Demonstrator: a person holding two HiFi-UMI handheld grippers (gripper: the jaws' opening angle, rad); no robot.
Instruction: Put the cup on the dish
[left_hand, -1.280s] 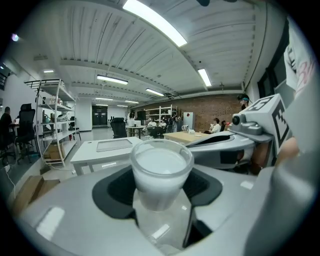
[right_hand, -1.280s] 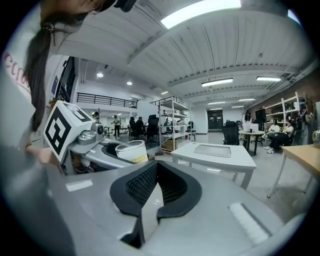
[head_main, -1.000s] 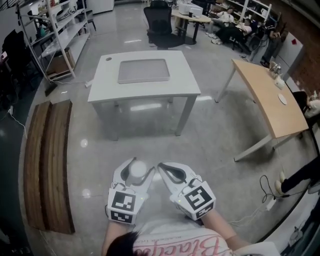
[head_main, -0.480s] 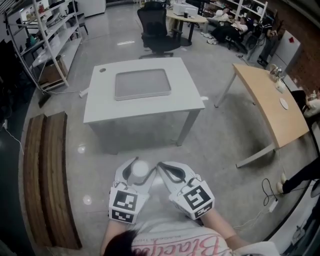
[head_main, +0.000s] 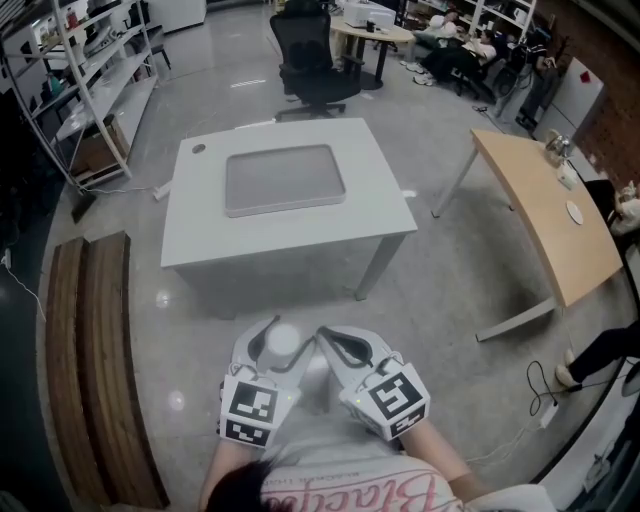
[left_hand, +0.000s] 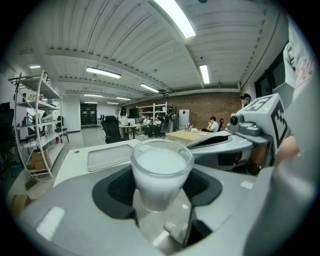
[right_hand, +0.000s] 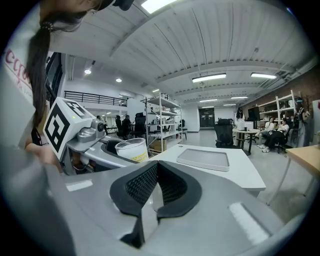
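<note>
From the head view only the pale round top of the cup shows; its lower half sits down between the jaws. Whether its milky white is a filling or frosted walls cannot be told. The person's hands are hidden behind the marker cubes, and the forearms are cut off at the bottom edge. The left gripper is clamped on the cup, dark pads against its sides, and the cup stands upright. The right gripper has its jaws together with nothing in them. Both are held low and side by side before the body, aimed forward over the floor. The grey dish lies on the white table, well apart from the cup
</note>
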